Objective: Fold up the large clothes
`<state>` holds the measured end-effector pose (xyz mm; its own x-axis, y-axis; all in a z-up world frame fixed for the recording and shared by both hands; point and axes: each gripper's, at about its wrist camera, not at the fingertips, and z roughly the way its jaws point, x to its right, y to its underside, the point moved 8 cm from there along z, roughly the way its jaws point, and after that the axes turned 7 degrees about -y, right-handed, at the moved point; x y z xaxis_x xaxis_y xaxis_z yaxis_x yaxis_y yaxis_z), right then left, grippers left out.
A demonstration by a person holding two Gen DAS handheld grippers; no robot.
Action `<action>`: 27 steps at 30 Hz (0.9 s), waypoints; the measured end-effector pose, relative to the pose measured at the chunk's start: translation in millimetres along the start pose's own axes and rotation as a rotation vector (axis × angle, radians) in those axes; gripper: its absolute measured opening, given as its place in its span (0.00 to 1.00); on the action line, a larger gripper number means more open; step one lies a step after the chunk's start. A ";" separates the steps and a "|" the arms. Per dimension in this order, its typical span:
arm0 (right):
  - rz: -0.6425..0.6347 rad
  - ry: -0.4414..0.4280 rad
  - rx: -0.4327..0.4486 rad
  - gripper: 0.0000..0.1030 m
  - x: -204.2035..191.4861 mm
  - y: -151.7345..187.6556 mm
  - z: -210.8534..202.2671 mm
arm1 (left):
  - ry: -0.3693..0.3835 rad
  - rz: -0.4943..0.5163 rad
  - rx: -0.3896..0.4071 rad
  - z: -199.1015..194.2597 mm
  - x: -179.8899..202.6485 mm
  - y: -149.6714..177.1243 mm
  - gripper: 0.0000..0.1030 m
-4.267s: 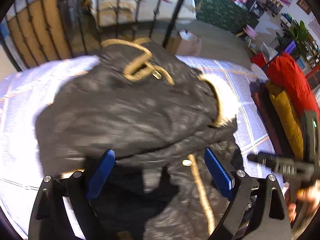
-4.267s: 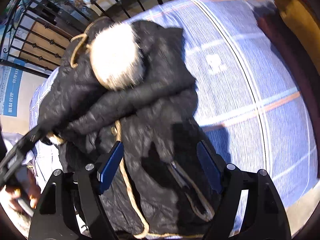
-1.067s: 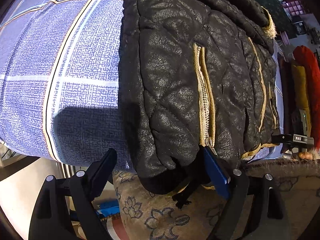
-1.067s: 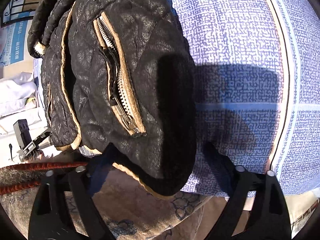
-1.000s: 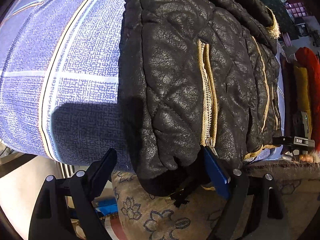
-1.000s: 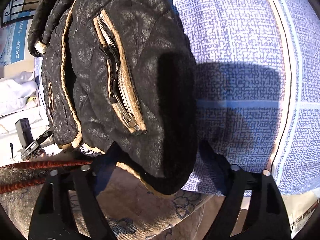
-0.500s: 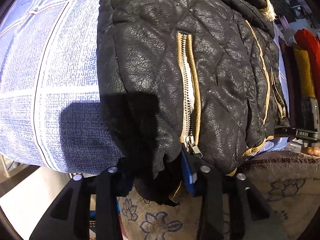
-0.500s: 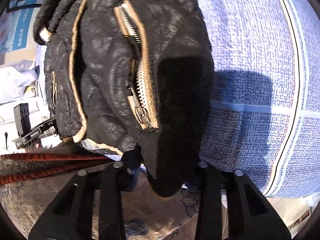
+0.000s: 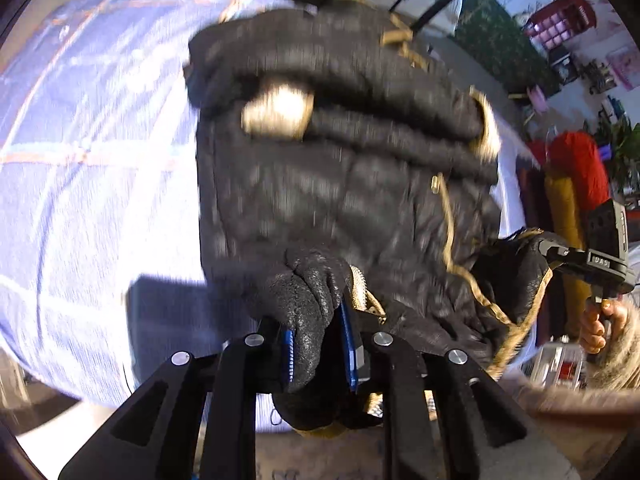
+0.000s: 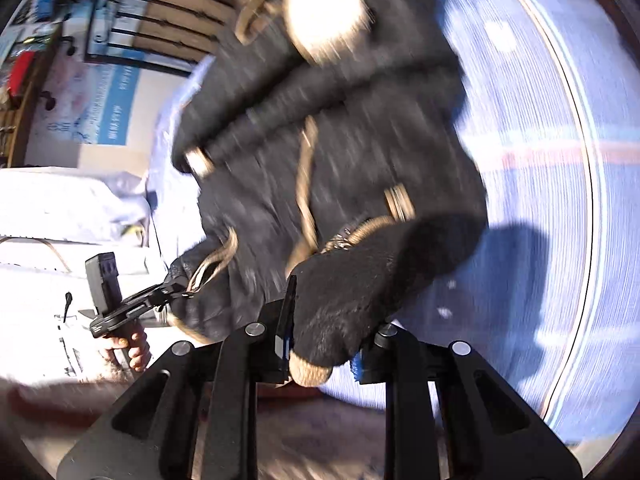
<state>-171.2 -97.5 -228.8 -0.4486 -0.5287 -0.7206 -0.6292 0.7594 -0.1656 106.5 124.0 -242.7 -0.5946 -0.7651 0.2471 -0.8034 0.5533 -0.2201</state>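
Black quilted jacket (image 9: 344, 184) with tan trim lies on the blue checked sheet (image 9: 88, 152), its near hem raised. The left gripper (image 9: 318, 350) closes on one hem corner; the right gripper (image 10: 324, 344) closes on the other, apparently pinched, though blurred

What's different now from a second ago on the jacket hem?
Both grippers closed onto the hem. The left gripper and the right gripper each pinch a bottom corner of the black jacket, jaws closing further, and have raised it off the bed edge. The jacket's upper part and the blue checked sheet stayed in place.
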 end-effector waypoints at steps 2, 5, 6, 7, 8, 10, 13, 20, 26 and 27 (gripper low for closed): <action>-0.035 0.003 0.038 0.20 -7.9 -32.9 -5.1 | -0.007 0.004 0.045 -4.3 2.9 -35.4 0.17; -0.076 0.031 0.111 0.20 -21.4 -88.4 -17.9 | -0.034 0.027 0.113 -13.4 4.8 -88.8 0.17; -0.086 0.034 0.133 0.20 -26.0 -105.4 -22.9 | -0.036 0.030 0.139 -19.5 5.8 -107.4 0.17; -0.096 0.032 0.160 0.20 -31.7 -122.3 -30.2 | -0.039 0.035 0.166 -26.7 8.4 -122.3 0.17; -0.105 0.028 0.185 0.20 -38.4 -134.7 -37.0 | -0.039 0.043 0.200 -36.6 13.0 -139.2 0.17; -0.132 0.021 0.245 0.20 -52.8 -162.7 -57.2 | -0.040 0.058 0.264 -57.0 21.4 -171.3 0.17; -0.142 0.005 0.314 0.20 -69.1 -201.5 -78.6 | -0.034 0.055 0.310 -74.2 25.6 -211.6 0.17; -0.088 0.029 0.341 0.20 -74.0 -266.7 -70.3 | -0.086 -0.035 0.254 -44.1 20.2 -272.6 0.17; 0.028 0.064 0.300 0.20 -37.3 -294.1 -25.8 | -0.138 -0.099 0.158 11.9 0.7 -281.4 0.17; 0.047 0.066 0.298 0.20 -30.8 -297.2 -19.8 | -0.144 -0.105 0.144 20.3 -2.2 -282.0 0.17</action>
<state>17.0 -314.4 -144.1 -0.5196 -0.5062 -0.6883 -0.3972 0.8564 -0.3299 335.0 -37.0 -200.3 -0.4894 -0.8607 0.1403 -0.8414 0.4238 -0.3353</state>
